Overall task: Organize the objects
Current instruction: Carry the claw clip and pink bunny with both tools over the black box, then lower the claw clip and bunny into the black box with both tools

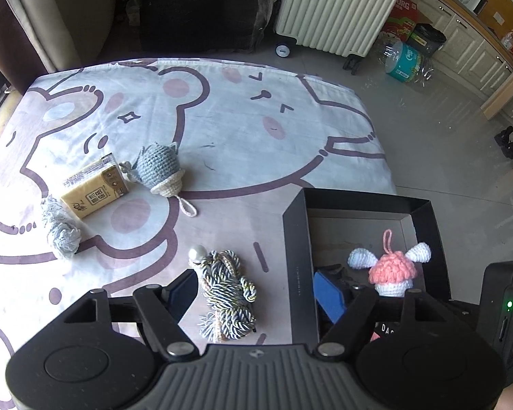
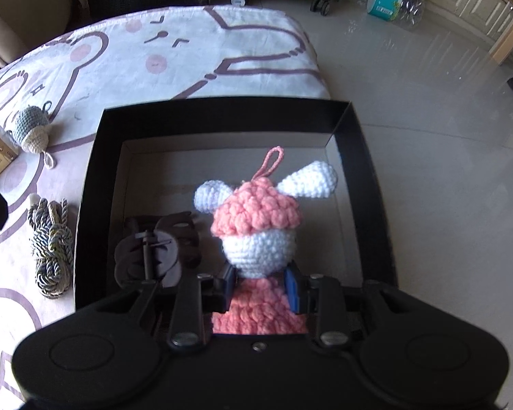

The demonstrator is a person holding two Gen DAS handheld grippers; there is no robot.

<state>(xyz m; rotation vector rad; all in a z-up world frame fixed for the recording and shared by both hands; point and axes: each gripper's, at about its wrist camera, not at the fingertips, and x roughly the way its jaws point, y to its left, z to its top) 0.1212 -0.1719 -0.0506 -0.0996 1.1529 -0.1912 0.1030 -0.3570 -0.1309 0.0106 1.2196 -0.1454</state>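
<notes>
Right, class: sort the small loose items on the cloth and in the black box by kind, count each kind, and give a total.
Crochet toys: 2, pink-and-white, grey-blue
Cord or yarn bundles: 2, striped rope, pale yarn
Yellow tissue pack: 1
Dark hair claw: 1
Total: 6

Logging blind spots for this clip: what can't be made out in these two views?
- Right wrist view: the pink doll's lower body, hidden behind the right hand-held gripper.
- Right wrist view: the dark clip in the black box, shadowed, details unclear.
- Left wrist view: the tissue pack's print, too small.
</notes>
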